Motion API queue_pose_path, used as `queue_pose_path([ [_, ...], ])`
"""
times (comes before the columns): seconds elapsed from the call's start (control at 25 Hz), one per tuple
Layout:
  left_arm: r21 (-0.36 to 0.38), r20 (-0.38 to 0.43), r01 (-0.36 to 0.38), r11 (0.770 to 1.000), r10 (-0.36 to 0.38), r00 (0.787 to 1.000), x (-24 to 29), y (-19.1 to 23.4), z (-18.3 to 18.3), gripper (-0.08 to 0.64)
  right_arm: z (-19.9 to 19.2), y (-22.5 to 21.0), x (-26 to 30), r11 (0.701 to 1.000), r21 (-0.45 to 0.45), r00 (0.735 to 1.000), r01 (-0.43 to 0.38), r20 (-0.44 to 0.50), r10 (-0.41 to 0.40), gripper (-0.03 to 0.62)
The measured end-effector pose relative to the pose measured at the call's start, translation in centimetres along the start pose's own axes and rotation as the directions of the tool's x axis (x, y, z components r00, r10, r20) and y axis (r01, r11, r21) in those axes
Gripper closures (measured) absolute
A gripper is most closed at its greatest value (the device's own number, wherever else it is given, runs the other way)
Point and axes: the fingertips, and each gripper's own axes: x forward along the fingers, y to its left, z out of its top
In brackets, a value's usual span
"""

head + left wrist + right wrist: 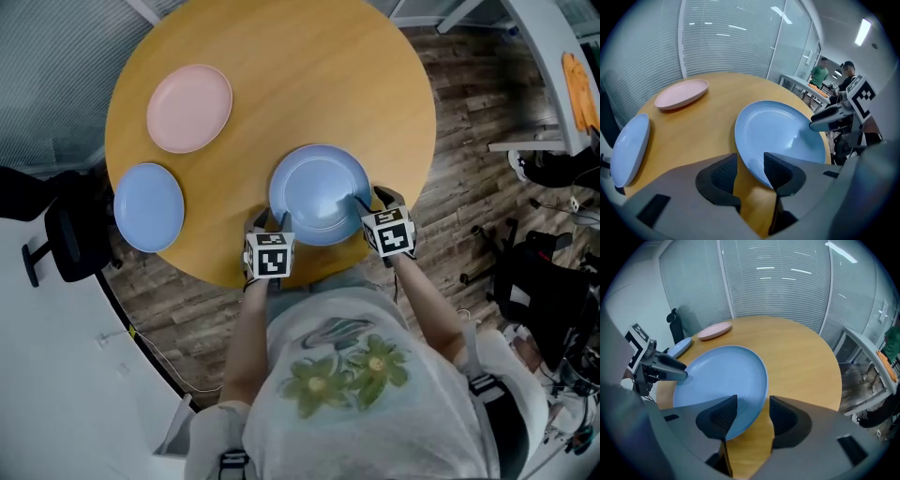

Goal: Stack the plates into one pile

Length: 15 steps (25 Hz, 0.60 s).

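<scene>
A round wooden table fills most of the head view, standing on a dark plank floor. Three plates lie on it, each flat and apart from the others, not yet in one pile.

The large blue plate is the biggest. It sits at the near edge of the table, right in front of the person. The pink plate lies farther off on the left side, well apart from the large one. The smaller blue plate rests near the table's left edge, just this side of the pink plate, with bare wood between them.

Both grippers point steeply down at the near rim of the large blue plate, one at each side of it.

The left gripper has its jaws spread. The plate's rim runs into the gap between them, with the right-hand pad over the plate's edge and bare table showing in the rest of the gap — nothing is clamped.

The right gripper is likewise released. Its jaws stand apart astride the plate's rim, the left-hand pad over the blue surface and the other over the wood, with clear space to either side of the edge.
</scene>
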Motion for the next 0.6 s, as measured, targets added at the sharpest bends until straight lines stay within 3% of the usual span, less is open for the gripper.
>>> queue_pose_path([
  [0.2,0.021,-0.025,0.026,0.999,-0.025,0.999,1.0,0.2,0.2,0.393,-1.6,-0.4,0.7,0.996,0.085,0.999,0.029,-0.034,-0.026,0.393],
  [0.44,0.044,-0.045,0.053,0.998,-0.051,0.998,1.6,0.6,0.2,0.439,-2.0,-0.2,1.1,0.990,0.119,0.997,0.080,-0.034,-0.076,0.397],
  [0.6,0.065,-0.057,0.066,0.996,-0.062,0.996,1.3,1.4,0.0,0.442,-2.1,0.1,0.9,0.987,0.101,0.991,0.124,-0.058,-0.119,0.482],
])
